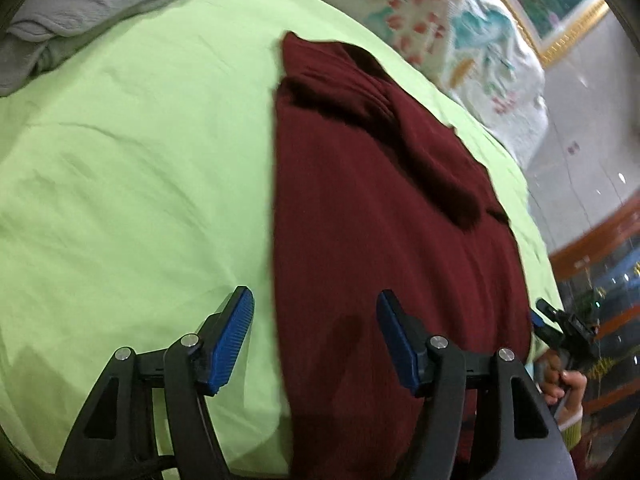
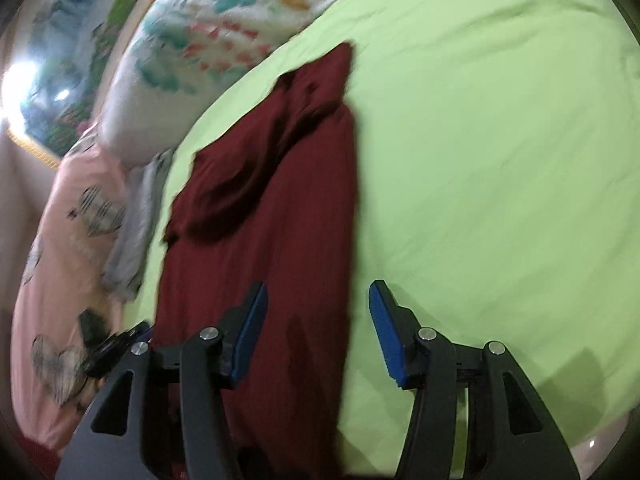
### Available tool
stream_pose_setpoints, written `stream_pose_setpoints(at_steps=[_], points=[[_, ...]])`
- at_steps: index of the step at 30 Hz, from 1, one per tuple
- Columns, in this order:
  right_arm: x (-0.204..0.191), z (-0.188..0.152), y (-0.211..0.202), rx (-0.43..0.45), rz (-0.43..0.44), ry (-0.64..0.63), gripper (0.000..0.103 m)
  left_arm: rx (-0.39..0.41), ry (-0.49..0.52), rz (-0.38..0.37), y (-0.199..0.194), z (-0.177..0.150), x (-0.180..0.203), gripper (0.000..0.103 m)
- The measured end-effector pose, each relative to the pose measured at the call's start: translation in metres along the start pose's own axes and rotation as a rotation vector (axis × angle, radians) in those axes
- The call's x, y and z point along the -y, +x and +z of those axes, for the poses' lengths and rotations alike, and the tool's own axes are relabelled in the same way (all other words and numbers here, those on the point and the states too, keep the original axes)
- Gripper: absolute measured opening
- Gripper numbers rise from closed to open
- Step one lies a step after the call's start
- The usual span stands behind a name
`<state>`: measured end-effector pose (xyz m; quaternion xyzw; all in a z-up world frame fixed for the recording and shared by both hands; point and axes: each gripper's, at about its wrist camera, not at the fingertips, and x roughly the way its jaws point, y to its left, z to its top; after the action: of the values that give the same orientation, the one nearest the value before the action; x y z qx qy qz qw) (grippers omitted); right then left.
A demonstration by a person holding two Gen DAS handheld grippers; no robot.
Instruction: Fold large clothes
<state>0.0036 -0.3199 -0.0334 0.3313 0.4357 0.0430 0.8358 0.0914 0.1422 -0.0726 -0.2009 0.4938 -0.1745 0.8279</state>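
A dark red garment (image 1: 384, 216) lies folded into a long strip on a light green sheet (image 1: 132, 168), with a sleeve folded over its far part. My left gripper (image 1: 316, 320) is open and empty, hovering over the garment's near left edge. In the right wrist view the same garment (image 2: 272, 208) runs away from me, and my right gripper (image 2: 318, 312) is open and empty above its near right edge. The right gripper also shows at the right edge of the left wrist view (image 1: 560, 326), held by a hand.
A floral pillow (image 1: 448, 20) lies beyond the garment. A grey cloth (image 1: 80, 4) is bunched at the far left. A pink quilt with hearts (image 2: 68, 240) and a grey cloth (image 2: 136, 216) lie left of the garment in the right wrist view.
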Motion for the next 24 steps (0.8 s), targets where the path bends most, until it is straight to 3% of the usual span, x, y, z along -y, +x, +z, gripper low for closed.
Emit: stream_pose_setpoints(at_steps=[4,10,12,14,17,22,24], points=[[-0.008,-0.019,0.003,-0.073,0.117,-0.029,0.054,-0.039,-0.004,-0.111,0.001,-0.018,0.004,0.063],[-0.011,-0.049,0.007,-0.153,0.233,-0.064,0.054,-0.056,0.017,-0.176,-0.003,-0.040,0.011,0.058],[-0.011,-0.057,0.009,-0.156,0.248,-0.073,0.054,-0.063,0.020,-0.194,-0.003,-0.044,0.012,0.053],[-0.011,-0.059,0.011,-0.141,0.257,-0.067,0.052,-0.074,0.019,-0.194,-0.002,-0.046,0.013,0.037],[-0.011,-0.061,0.014,-0.146,0.245,-0.069,0.035,-0.084,0.015,-0.182,0.000,-0.048,0.010,0.012],[-0.017,-0.066,0.019,-0.175,0.197,-0.117,0.011,-0.068,0.040,-0.165,-0.003,-0.053,0.014,0.007],[-0.020,-0.064,0.019,-0.165,0.190,-0.126,0.006,-0.048,0.031,-0.170,-0.005,-0.053,0.015,0.006]])
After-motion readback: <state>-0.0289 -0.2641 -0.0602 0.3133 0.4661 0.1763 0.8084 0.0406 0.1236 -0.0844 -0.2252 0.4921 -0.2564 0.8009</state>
